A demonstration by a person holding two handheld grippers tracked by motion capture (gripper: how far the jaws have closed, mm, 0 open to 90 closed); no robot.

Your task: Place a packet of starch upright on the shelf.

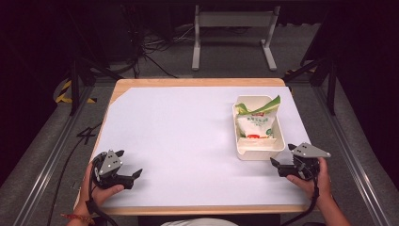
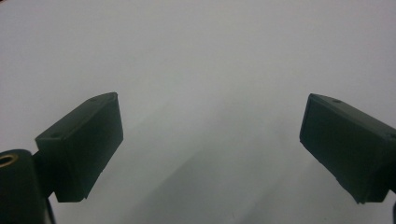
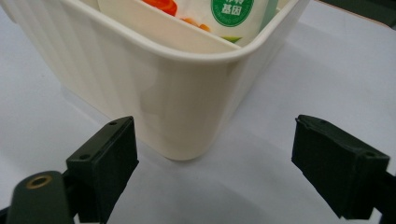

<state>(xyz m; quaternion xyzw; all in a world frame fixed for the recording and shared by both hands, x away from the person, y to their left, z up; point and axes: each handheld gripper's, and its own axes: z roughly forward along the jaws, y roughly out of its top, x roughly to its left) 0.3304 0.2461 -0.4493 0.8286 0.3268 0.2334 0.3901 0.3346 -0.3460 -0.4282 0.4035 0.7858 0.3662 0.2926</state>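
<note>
A cream plastic bin (image 1: 259, 147) stands on the right side of the white table top. A white and green snack bag (image 1: 256, 123) with a red mark lies inside it. My right gripper (image 1: 283, 155) is held just off the bin's near right corner, open and empty. In the right gripper view its jaws stand wide apart (image 3: 215, 168) with the bin's rounded corner (image 3: 187, 102) close ahead and the bag (image 3: 233, 11) over the rim. My left gripper (image 1: 129, 164) rests at the near left of the table, open, with bare white surface between its jaws (image 2: 210, 154).
The white sheet (image 1: 188, 136) covers a wooden table with a bare wooden strip along the near edge (image 1: 197, 209). Beyond the table are a white metal stand (image 1: 233, 33), cables on the floor and dark frame rails at both sides.
</note>
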